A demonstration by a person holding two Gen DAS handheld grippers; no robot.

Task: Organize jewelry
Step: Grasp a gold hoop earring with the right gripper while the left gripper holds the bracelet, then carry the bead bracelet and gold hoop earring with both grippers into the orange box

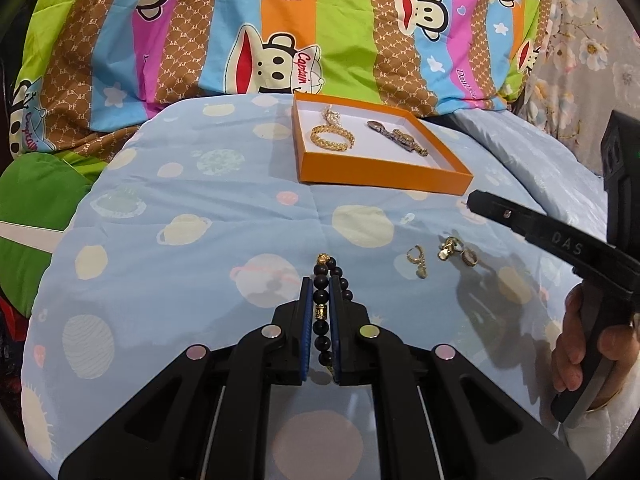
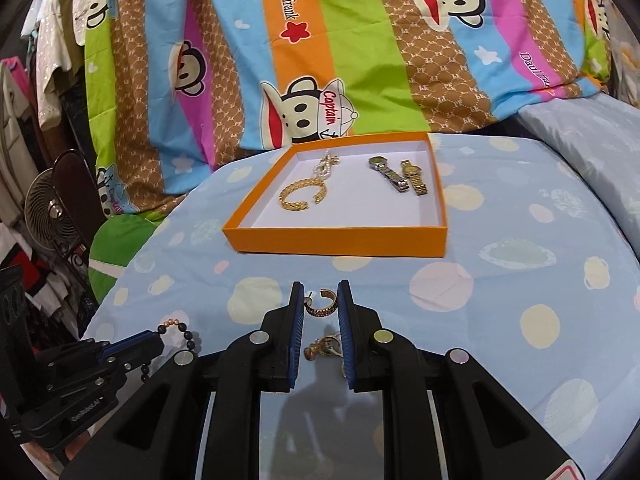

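Item: bead bracelet [image 1: 322, 312], dark beads with gold spacers. Location: in the left gripper [image 1: 320, 292], lengthwise between the blue pads, far end showing past the fingertips. Jaws nearly closed, clamped on the beads; in the right wrist view a loop of it hangs loose beside that gripper.

Item: gold earring [image 2: 321, 303], an open band with a post. Location: crosswise between the fingertips of the right gripper [image 2: 321, 296]. Jaws narrowly apart, pads against each end of the band; it looks gripped and clear of the bedspread, though contact on the post side is hard to confirm.

Item: loose earrings [image 1: 440, 254], gold, several pieces. Location: on the blue bedspread [image 1: 180, 208], near side of the box, below the right gripper.

Item: orange box [image 2: 336, 242], shallow, white floor. Contents: gold bangle [image 2: 298, 198] and pearl chain [image 2: 329, 162] at left, two watches [image 2: 400, 176] at right; near part of the floor bare.

Handling note, step in hand (judged): carry each held piece to the box.
- Earring: the hold is small and on a curved edge; keep the pressure steady, travel level, clear the near wall, release low over the bare floor.
- Bracelet: lift until the hanging loop clears the wall; lower the loop first, then release, apart from the bangle and chain to avoid tangling.
- Send one gripper in at a time.
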